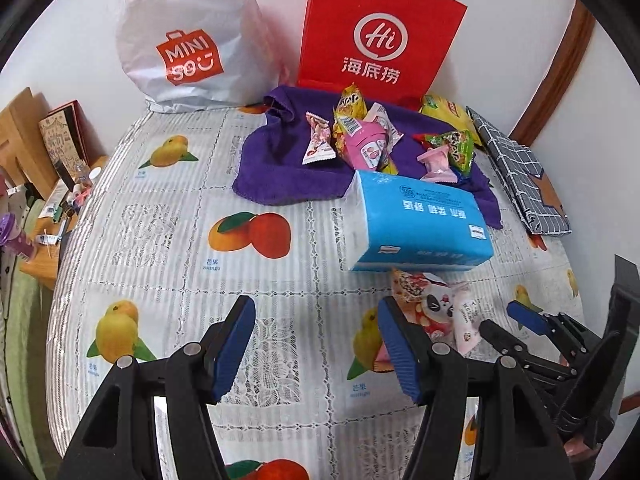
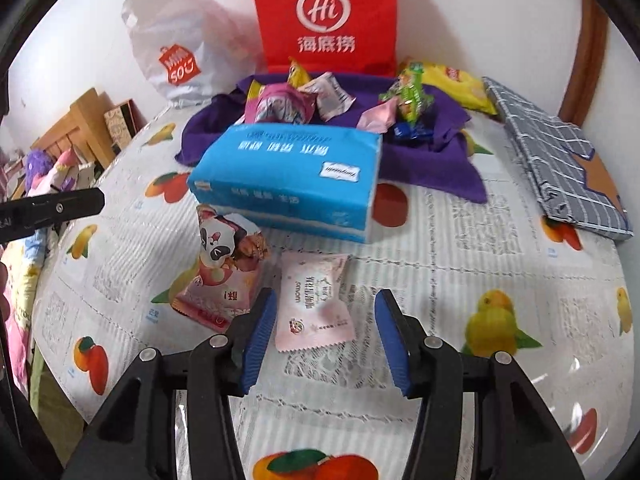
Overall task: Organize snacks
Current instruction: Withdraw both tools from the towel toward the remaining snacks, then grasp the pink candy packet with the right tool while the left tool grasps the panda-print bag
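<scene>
A pale pink, crinkle-edged plastic snack packet [image 2: 316, 308] lies flat on the fruit-printed plastic tablecloth [image 2: 500, 240], just in front of the sky-blue soft pack of tissues [image 2: 292, 176], and beside it on the left sits a pink panda-printed snack pouch [image 2: 224, 268], puffed and tilted. More wrapped snacks [image 1: 360, 136] are heaped on the rumpled purple cloth [image 1: 276, 160] behind the tissues, with a red paper shopping bag [image 1: 380, 36] and a white plastic carrier bag [image 1: 188, 40] standing against the wall. The right gripper [image 2: 324, 340] tips steeply down over the pale packet, its blue ribbed pads either side of the packet's near end, jaws parted and not pressing on it. The left gripper [image 1: 316, 348] tilts down over bare tablecloth, jaws apart and holding nothing, its right finger just beside the panda pouch.
</scene>
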A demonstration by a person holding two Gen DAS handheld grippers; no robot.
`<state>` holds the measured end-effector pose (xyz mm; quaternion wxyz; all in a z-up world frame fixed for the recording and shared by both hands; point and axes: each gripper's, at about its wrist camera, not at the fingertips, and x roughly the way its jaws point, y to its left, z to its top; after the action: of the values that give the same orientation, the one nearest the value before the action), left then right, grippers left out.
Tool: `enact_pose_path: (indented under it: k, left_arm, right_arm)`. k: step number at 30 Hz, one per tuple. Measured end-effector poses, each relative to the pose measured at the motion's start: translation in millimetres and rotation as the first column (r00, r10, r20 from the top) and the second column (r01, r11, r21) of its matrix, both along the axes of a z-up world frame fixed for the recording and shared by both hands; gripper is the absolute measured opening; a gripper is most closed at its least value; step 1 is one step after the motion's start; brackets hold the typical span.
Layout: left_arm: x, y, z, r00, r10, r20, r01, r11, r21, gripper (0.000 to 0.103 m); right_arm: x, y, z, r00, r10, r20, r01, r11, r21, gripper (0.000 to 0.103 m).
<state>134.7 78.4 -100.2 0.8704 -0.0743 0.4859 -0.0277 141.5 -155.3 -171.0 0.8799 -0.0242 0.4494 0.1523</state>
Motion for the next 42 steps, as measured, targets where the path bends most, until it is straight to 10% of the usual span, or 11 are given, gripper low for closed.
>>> enact_pose_path:
  k: [42]
  left_arm:
    - [7.4,-37.4,-18.0,0.995,-0.092,-0.040,0.091,0.996,-0.025,0.063]
  right_arm:
    - [12.7,-13.6,-20.1,1.000,0.017,-0.003,-0.017,1.000,-0.009,0.039]
